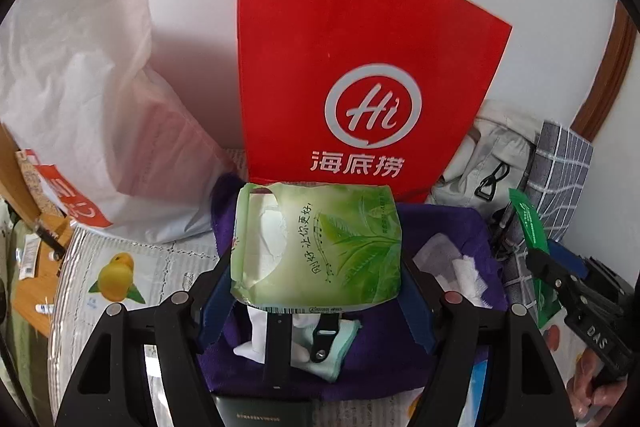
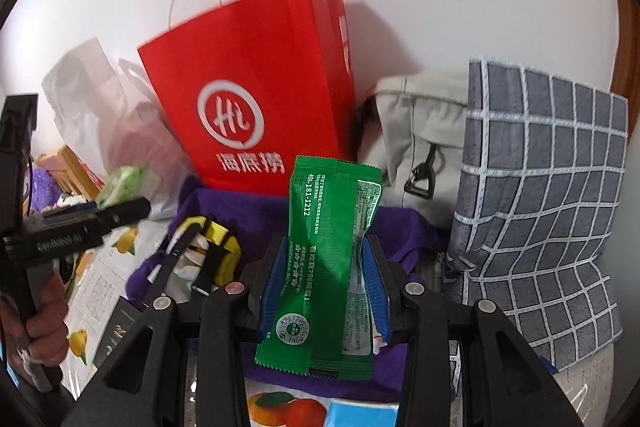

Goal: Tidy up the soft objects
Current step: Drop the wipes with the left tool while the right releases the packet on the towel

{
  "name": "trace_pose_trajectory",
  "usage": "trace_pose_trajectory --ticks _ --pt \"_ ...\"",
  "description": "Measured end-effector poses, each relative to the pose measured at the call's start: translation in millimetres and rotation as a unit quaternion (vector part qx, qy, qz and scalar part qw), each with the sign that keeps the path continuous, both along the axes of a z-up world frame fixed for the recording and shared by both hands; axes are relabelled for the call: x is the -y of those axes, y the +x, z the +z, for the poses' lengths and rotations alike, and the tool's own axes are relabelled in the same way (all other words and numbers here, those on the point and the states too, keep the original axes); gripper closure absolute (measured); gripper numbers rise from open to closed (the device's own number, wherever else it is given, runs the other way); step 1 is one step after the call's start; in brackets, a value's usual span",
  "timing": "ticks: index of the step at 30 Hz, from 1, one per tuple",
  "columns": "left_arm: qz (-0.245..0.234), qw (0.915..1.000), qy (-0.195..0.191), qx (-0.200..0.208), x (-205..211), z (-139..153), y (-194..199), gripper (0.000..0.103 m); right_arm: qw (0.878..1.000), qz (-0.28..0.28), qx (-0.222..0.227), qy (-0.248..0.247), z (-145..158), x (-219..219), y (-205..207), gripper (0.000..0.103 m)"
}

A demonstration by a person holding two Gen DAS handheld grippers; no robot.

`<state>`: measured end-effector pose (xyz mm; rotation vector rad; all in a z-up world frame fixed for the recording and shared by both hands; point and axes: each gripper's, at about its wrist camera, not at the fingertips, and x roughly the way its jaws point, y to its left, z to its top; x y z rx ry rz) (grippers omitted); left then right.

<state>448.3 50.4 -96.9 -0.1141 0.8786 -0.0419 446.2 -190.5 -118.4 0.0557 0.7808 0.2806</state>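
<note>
My left gripper (image 1: pixel 316 267) is shut on a pale green tissue pack (image 1: pixel 320 243) with a torn opening, held above a purple cloth (image 1: pixel 372 367). That same tissue pack (image 2: pixel 126 181) shows small at the left of the right wrist view. My right gripper (image 2: pixel 326 275) is shut on a dark green sachet (image 2: pixel 324 267) that stands up between the blue pads (image 2: pixel 376 287). The sachet (image 1: pixel 528 223) and right gripper also appear at the right edge of the left wrist view. A red paper bag (image 1: pixel 360 75) (image 2: pixel 264 99) with white handles stands upright against the wall behind both.
A white plastic bag (image 1: pixel 76 99) slumps at the left. A grey checked cushion (image 2: pixel 536 195) and a beige garment (image 2: pixel 420 135) lie at the right. White tissues (image 1: pixel 460 267), a yellow-black strap (image 2: pixel 212 239) and a dark booklet (image 1: pixel 260 415) rest on or by the purple cloth. A hand (image 2: pixel 40 311) grips the left tool.
</note>
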Motion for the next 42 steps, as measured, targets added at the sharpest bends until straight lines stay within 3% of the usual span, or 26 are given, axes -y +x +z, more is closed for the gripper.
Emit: trace_pose_trajectory --ticks 9,14,27,33,36,42 --pt "0.016 0.9990 -0.002 -0.042 -14 -28 15 0.032 0.997 0.010 -0.074 -0.019 -50 1 26 0.065" --pt "0.010 0.9983 0.002 -0.058 -15 -37 19 0.032 0.994 0.016 -0.109 0.000 -70 1 35 0.065" --pt "-0.012 0.9943 -0.025 -0.103 -2 -65 31 0.031 0.991 0.026 -0.129 -0.018 -87 -11 39 0.063" --pt "-0.007 0.9937 -0.015 -0.111 -1 -70 32 0.031 0.990 0.029 -0.136 -0.021 -90 -15 39 0.055" --pt "-0.001 0.9931 -0.015 -0.116 -4 -73 35 0.031 0.990 0.032 -0.135 -0.017 -86 -14 38 0.045" --pt "0.000 0.9927 -0.010 -0.120 -2 -78 36 0.031 0.992 0.031 -0.122 -0.010 -73 -11 33 0.044"
